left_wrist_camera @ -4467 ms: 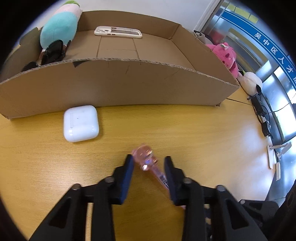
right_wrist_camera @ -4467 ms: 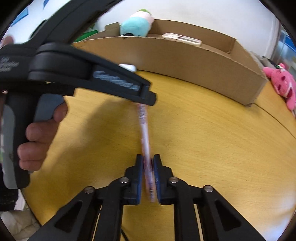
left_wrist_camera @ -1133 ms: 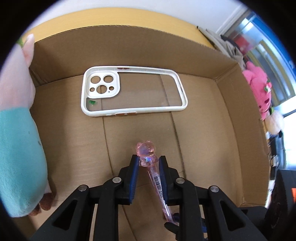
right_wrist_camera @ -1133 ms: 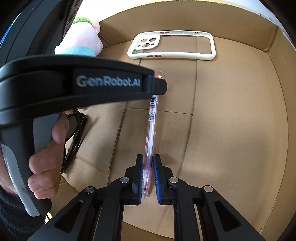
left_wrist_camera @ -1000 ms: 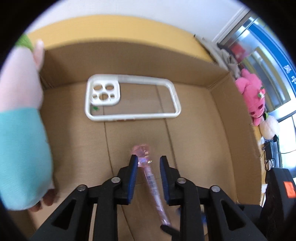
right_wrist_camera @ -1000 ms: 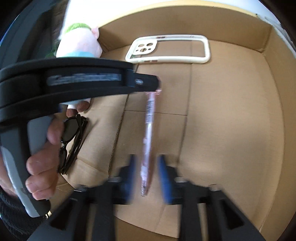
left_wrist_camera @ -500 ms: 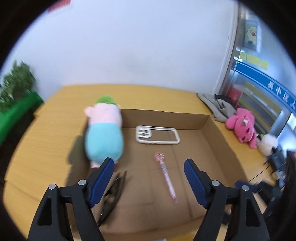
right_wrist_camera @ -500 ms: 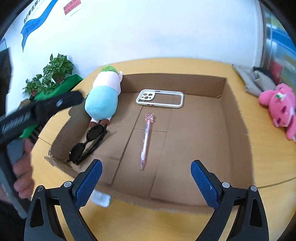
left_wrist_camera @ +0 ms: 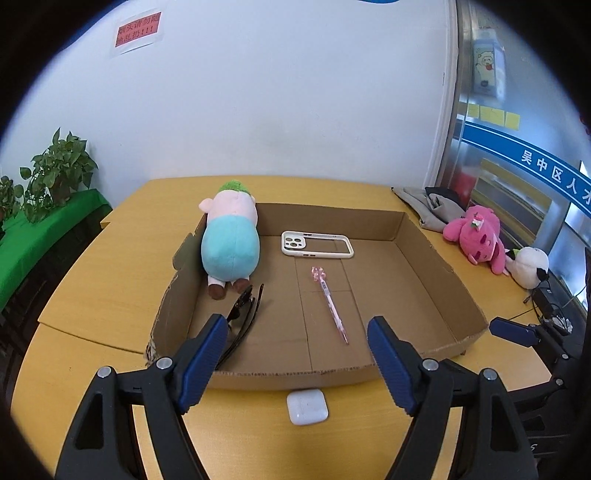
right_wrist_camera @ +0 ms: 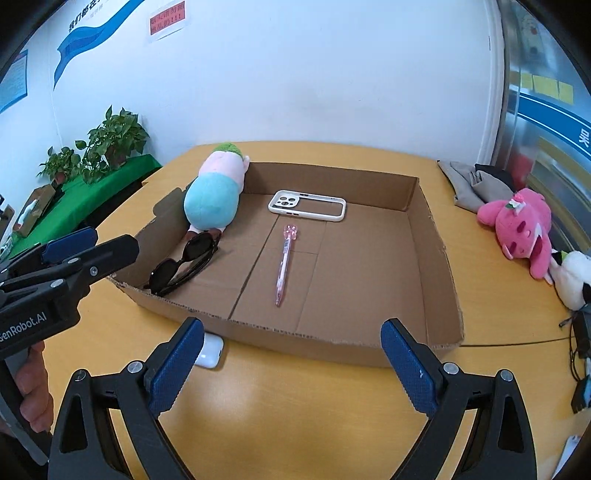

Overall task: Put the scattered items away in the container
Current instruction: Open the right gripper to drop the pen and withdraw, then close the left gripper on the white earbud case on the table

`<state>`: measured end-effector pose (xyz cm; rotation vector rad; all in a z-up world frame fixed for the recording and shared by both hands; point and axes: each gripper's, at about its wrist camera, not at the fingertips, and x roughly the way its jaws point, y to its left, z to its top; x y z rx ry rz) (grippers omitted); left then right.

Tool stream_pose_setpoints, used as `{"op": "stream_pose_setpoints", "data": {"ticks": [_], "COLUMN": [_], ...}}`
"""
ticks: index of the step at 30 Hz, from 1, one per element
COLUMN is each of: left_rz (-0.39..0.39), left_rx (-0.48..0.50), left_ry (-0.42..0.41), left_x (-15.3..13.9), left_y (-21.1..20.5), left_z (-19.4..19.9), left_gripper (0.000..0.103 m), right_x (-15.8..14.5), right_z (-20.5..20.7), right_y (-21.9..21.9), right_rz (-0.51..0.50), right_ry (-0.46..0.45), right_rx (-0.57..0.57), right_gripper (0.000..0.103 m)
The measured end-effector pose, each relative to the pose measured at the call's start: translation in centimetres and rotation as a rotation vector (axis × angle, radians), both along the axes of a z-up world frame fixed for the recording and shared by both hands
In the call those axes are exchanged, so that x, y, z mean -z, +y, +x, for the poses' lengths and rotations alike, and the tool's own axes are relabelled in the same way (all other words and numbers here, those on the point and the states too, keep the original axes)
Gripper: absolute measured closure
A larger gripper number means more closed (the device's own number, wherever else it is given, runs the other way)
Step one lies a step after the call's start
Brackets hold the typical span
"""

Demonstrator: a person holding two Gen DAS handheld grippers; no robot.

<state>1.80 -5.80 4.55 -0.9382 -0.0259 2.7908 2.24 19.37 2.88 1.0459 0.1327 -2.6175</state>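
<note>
The small white rounded plastic earbud case (left_wrist_camera: 307, 406) lay on the yellow wooden table (left_wrist_camera: 110, 288), just outside the near wall of the shallow brown cardboard box (left_wrist_camera: 436, 266). Both the left gripper (left_wrist_camera: 295, 363) and right gripper (right_wrist_camera: 291, 363) hung spread wide, empty. Best to straddle the case squarely and grip its flat sides.

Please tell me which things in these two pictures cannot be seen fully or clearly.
- Earbud case: right wrist view, partly hidden behind a finger of the right hand-held gripper.
- Sunglasses: left wrist view, near end hidden behind a finger of the left hand-held gripper.
- Red wall notice: both views, characters too small.
- Pen label: print too small.
</note>
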Motion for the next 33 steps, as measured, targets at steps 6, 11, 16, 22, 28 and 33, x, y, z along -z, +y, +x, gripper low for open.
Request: {"op": "stream_pose_setpoints", "data": {"ticks": [6,11,16,22,28,33], "left_rz": [-0.007,-0.008,-0.035,-0.052,-0.034,-0.013], "left_rx": [-0.004,-0.011,-0.007,0.009,0.024,0.039], "left_ry": [-0.002,0.001,-0.013,-0.048,-0.085,-0.148], "left_x": [0.1,0.0,0.4,1.4,2.7,4.6], "left_y": [0.6,1.1,1.9,2.8,2.8,1.9], "left_z": [1.0,1.0,0.6,-0.1,-0.5,-1.0], "left_gripper": [0.025,0.025,0.025,0.025,0.025,0.025], "right_x": [0.0,-0.1,0.3,0.9,2.0,4.6], "right_z": [0.7,0.9,0.9,0.8,0.7,0.4], "right_y": [1.1,1.7,2.5,3.6,3.9,2.2], "right_rz": [-0.012,-0.021,-0.044,-0.063,-0.064,-0.08], "right_ry": [0.011,0.019,0.017,0.007,-0.026,-0.107], "right_rx": [0.015,0.01,0.016,0.025,0.026,-0.029], "right_gripper": [0.004,0.004,0.004,0.004,0.004,0.004]}}
